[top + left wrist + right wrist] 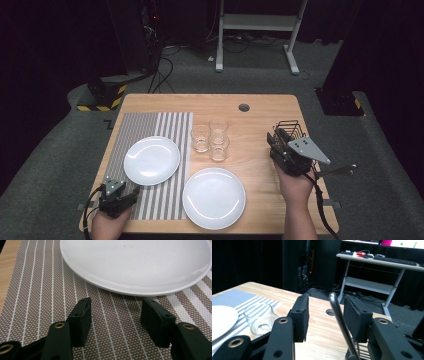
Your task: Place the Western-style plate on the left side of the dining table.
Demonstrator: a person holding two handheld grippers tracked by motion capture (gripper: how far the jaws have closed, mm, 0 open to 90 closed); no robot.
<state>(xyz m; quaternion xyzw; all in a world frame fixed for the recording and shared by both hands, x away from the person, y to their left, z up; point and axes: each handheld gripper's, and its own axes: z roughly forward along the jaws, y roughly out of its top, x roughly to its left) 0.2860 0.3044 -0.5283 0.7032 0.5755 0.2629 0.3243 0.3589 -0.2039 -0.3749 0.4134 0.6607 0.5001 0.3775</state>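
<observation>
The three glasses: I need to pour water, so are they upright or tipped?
Upright. The three glasses stand clustered on the table, their round mouths facing up in the high view, beside the striped mat.

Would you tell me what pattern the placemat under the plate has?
Grey-brown weave with white stripes, placemat, clearest in the left gripper view.

Glossy white plate (pixel 140 262), woven matt placemat (pixel 37 290), pale wooden table (pixel 260 107).

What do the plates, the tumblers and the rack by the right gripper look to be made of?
Plates: likely glazed ceramic, plain white with soft glossy highlights; melamine cannot be excluded. Tumblers: clear glass or possibly plastic, since the wood shows through them. Rack: thin dark wire, probably coated metal, an open grid. Right gripper: a shiny, metal-looking handle stands between its jaws.
</observation>
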